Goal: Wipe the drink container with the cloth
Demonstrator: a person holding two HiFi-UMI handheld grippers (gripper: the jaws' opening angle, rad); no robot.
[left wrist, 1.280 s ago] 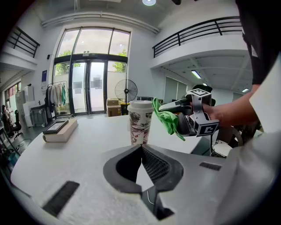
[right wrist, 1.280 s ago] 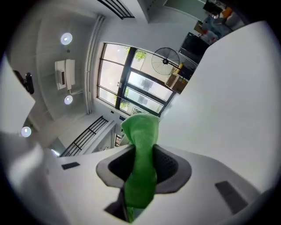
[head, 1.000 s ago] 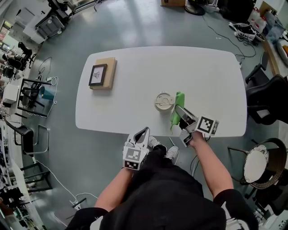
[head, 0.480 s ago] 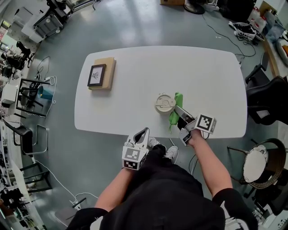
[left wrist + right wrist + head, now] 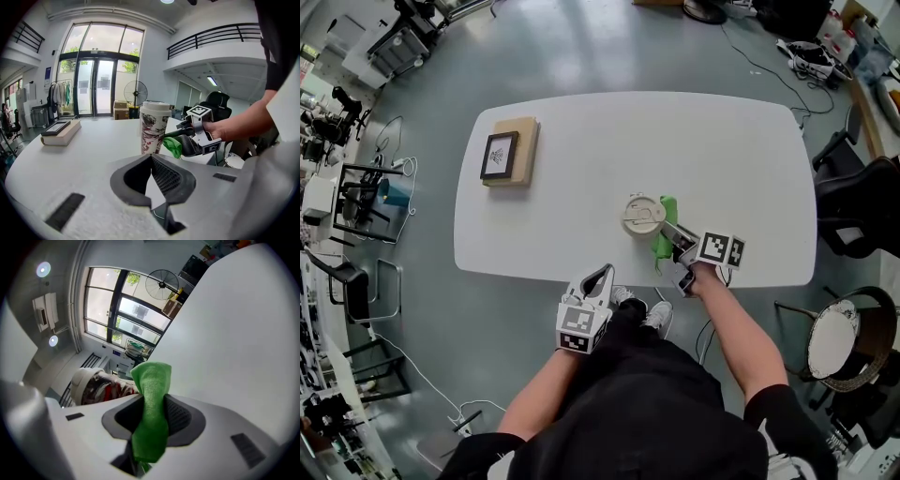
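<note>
As the right hand-held gripper (image 5: 678, 242) advances, cloth (image 5: 667, 225) nears cup (image 5: 642, 215).

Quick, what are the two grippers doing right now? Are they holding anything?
Left gripper: closed, holding nothing.
Right gripper: closed on the green cloth.

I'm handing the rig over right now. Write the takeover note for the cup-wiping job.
Left gripper: shut, empty, held off the table's near edge.
Right gripper: shut on the green cloth.
Drink cup: upright, lidded, on the white table near its front edge, with the cloth at its right side.
Done: cloth gripped and brought to the cup.
Left: wipe the cup's wall. Nothing steadies the cup.
</note>
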